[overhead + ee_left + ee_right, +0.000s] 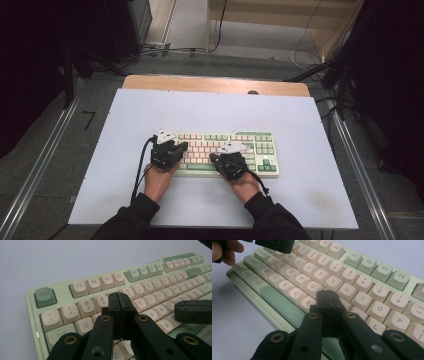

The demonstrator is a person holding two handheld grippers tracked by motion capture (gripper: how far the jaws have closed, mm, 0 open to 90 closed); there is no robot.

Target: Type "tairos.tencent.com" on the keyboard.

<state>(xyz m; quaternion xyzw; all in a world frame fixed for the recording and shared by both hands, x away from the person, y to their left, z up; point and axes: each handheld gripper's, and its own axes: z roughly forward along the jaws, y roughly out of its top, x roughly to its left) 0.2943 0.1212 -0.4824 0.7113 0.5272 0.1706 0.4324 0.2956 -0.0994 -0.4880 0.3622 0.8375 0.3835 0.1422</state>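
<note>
Typing is underway (a judgement): both closed tongs, left [178, 148] and right [216, 159], hover over the mechanical keyboard [260, 145] near the worktop's [300, 200] front edge; next, press one key squarely.
</note>
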